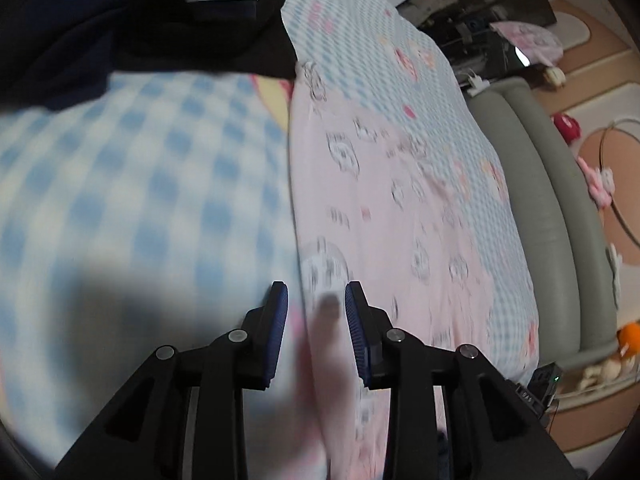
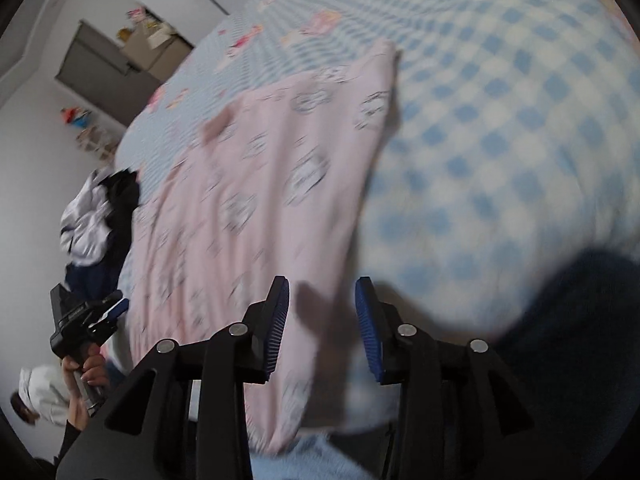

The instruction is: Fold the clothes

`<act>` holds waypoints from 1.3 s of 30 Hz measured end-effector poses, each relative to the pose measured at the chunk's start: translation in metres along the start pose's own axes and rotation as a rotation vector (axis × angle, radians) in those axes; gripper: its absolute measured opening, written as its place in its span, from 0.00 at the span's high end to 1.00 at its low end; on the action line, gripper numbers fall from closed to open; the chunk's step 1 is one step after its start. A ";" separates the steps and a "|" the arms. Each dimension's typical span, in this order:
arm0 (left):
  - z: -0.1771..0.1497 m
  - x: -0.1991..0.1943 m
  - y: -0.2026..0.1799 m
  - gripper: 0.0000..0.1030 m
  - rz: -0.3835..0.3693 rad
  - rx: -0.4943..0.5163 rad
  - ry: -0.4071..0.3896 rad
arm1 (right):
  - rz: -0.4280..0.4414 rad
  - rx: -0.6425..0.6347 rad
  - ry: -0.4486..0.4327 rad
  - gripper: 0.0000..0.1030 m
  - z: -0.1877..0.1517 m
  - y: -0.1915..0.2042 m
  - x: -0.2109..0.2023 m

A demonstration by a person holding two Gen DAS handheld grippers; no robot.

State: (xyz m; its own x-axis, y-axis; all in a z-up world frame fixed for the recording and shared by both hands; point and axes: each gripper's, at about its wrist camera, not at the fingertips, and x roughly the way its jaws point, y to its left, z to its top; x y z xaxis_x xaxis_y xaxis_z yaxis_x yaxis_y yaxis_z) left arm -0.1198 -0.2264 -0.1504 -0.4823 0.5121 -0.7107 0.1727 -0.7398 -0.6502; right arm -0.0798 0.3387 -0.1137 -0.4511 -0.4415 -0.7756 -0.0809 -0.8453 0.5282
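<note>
**Both grippers open over pink garment on bed**

Surface: bed (image 1: 420, 52) with blue-and-white checked sheet (image 1: 140, 184), cartoon prints on it. Grey padded bed frame (image 1: 532, 168) runs down the right of the left wrist view; beyond it a floor with tan and cream pattern, toys scattered, dark cluttered furniture at upper right. Right wrist view: white wall and a grey cabinet (image 2: 104, 80) at upper left.

Pink garment (image 1: 400, 208) with small grey prints lies spread on the sheet, centre of both views. In the left wrist view its long left edge runs down the middle of the frame, between the fingers of the left gripper (image 1: 316, 304). Fingers apart, holding nothing; cloth shows in the gap, contact unclear. In the right wrist view the garment (image 2: 272, 184) fills centre-left, and its lower part passes between the fingers of the right gripper (image 2: 322, 300). Also spread, nothing clamped.

Dark clothes pile (image 1: 120, 28) with a white piece sits at upper left of the left wrist view. In the right wrist view the pile is at mid left, with the left gripper and the hand (image 2: 86, 368) holding it below.

Heavy motion blur in both views; prints unreadable. Dark blurred mass at lower right of the right wrist view, can't identify. Garment type unclear, near end cut off by the frame.
</note>
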 end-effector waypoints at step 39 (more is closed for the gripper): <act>-0.104 -0.014 0.000 0.93 0.094 -0.020 0.007 | -0.147 -0.071 -0.036 0.98 -0.044 0.011 -0.007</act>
State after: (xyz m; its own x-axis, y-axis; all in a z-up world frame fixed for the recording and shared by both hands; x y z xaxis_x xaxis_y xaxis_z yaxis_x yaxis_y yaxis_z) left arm -0.0242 -0.1879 -0.1682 -0.4571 0.4435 -0.7710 0.2343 -0.7762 -0.5854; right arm -0.0387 0.3196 -0.1178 -0.4709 -0.3013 -0.8291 -0.0859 -0.9197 0.3831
